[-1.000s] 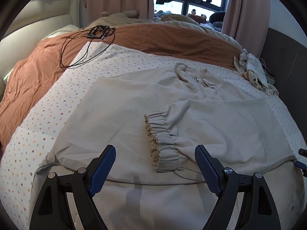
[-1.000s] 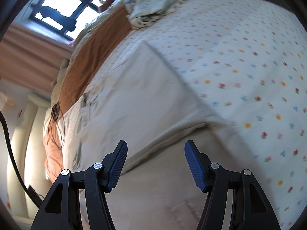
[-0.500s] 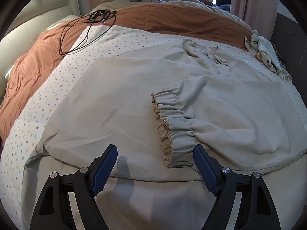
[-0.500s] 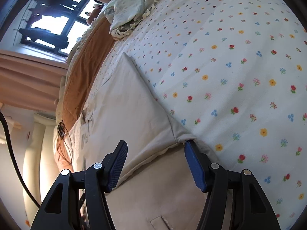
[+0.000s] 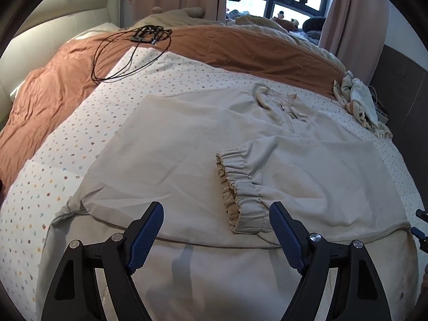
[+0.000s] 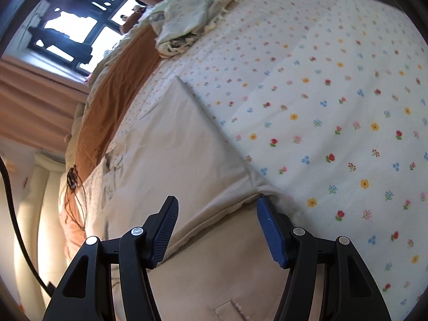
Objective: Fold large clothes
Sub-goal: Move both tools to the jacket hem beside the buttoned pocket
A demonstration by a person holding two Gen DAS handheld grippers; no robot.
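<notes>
A large beige jacket lies flat on the flowered bedsheet, collar toward the far side. Its right sleeve is folded across the body, with the gathered elastic cuff near the middle. My left gripper is open and empty, hovering over the jacket's bottom hem. My right gripper is open at the jacket's bottom right corner, with one blue pad beside the corner. The jacket fills the left of the right wrist view.
A brown duvet lies across the far side of the bed. A black cable bundle rests at the far left. A crumpled light cloth sits at the far right edge, also in the right wrist view.
My left gripper dipped toward the jacket and pulled back up. My right gripper has moved in to the jacket's bottom right corner. Both stay open.
</notes>
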